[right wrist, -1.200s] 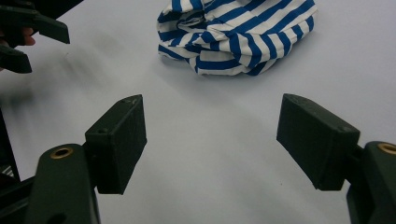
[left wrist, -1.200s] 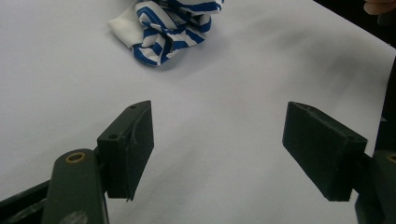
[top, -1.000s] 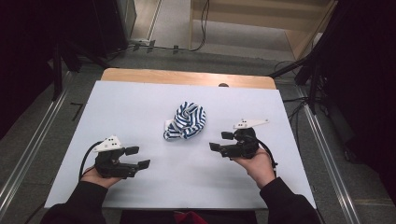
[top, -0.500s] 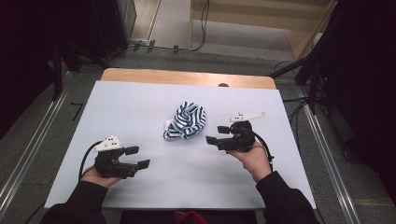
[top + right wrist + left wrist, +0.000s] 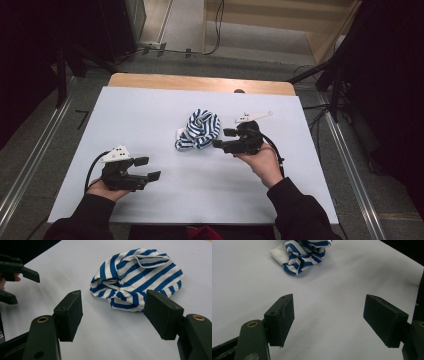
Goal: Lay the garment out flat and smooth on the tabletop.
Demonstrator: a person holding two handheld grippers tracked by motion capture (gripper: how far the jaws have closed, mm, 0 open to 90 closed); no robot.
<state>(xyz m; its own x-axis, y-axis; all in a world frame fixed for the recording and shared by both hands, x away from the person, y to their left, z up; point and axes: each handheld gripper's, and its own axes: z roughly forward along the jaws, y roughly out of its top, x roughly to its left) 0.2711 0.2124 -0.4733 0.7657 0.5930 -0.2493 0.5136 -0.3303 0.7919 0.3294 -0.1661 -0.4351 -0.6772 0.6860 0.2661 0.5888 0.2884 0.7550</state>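
White table (image 5: 150,107), seen from above. A crumpled blue-and-white striped cloth (image 5: 199,130) lies bunched near the middle of it, slightly toward the far side. One white corner of the cloth sticks out at its left edge.

The right gripper (image 5: 223,138) sits just to the right of the cloth, held in the person's right hand (image 5: 262,162), jaws pointing left at the heap. Its tips are very near the cloth's right edge; whether they touch it cannot be told from above. In the right gripper view the cloth (image 5: 136,277) lies just beyond the jaws, framed between them, with bare table under the pads (image 5: 71,315). Jaws apart, gripping nothing; they have just been closing a little, with no cloth between them yet.

The left gripper (image 5: 148,169) rests at the near left of the table, in the left hand (image 5: 105,189), well apart from the cloth. Jaws spread wide, nothing in them. In the left gripper view the cloth (image 5: 300,255) lies far off at the top, plain table between.

A cable (image 5: 272,145) loops from the right gripper across the wrist.
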